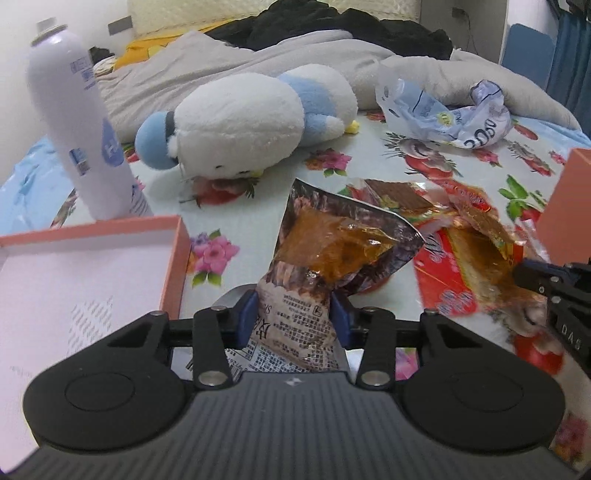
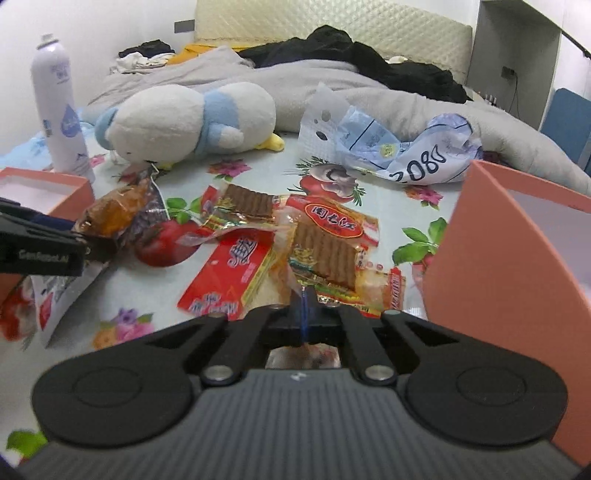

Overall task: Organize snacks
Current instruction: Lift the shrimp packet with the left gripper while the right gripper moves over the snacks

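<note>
Left claw [image 1: 291,314] pinches a crinkled brown foil snack packet [image 1: 325,251] above the floral bedsheet [image 1: 332,162]. Right claw [image 2: 303,314], pressed together, nips the near edge of a clear-and-red wafer packet [image 2: 325,251].

Black tongs [image 1: 291,314], blue pads [image 1: 246,314]

A bedroom in a home, with a bed used as the work surface.

Beneath and ahead of the grippers spreads a flowered bedsheet [image 2: 266,173]; beyond it lies a rumpled grey blanket [image 2: 229,74] with dark clothes [image 2: 343,48] piled on top, backed by a quilted cream headboard [image 2: 332,26]. A white-and-blue plush toy [image 1: 240,122] lies ahead on the sheet, a tall white spray can [image 1: 74,125] stands to the left, and a wall socket with a plugged-in cable [image 2: 509,72] shows far right.
</note>
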A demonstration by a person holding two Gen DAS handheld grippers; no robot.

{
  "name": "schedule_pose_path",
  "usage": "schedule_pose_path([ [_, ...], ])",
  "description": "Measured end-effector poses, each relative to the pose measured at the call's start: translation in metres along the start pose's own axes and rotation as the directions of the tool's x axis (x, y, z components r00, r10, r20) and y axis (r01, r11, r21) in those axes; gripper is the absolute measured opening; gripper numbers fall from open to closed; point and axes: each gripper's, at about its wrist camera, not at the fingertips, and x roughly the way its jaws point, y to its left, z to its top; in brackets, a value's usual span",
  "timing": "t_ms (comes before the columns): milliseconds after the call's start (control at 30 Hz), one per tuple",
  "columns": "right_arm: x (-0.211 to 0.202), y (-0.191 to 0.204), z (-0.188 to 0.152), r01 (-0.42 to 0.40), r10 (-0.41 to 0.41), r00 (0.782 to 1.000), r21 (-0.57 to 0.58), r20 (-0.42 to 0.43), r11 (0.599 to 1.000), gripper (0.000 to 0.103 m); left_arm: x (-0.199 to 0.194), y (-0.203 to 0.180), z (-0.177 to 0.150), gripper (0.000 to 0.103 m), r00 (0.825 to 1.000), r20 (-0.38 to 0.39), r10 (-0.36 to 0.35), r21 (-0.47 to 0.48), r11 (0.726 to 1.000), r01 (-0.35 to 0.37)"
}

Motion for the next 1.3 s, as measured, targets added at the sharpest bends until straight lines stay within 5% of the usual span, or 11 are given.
schedule_pose_path([
  [433, -0.083, -0.002, -0.043, -0.054, 0.054, 0.998, -0.029, -0.012, 0.998, 0.003, -0.099, -0.031, -0.041, 0.047, 1.0, 0.009, -0.015, -0.049, 0.999, 0.016],
  [667, -0.123, -0.008, -0.063, -0.12, 0.121, 0.992, 0.029, -0.04, 0.992, 0.003, -0.144, -0.048, -0.058, 0.031, 0.999, -0.003, -0.04, -0.077, 0.996, 0.04],
  [1100, -0.185, -0.022, -0.12, -0.209, 0.214, 0.967, 0.048, -0.139, 0.977, 0.003, -0.16, -0.064, -0.083, 0.028, 0.994, -0.058, -0.092, -0.061, 0.994, 0.088],
  [1300, -0.186, -0.032, -0.137, -0.219, 0.243, 0.952, 0.143, -0.185, 0.965, 0.014, -0.166, -0.061, -0.081, 0.03, 0.993, -0.059, -0.102, -0.059, 0.993, 0.099],
])
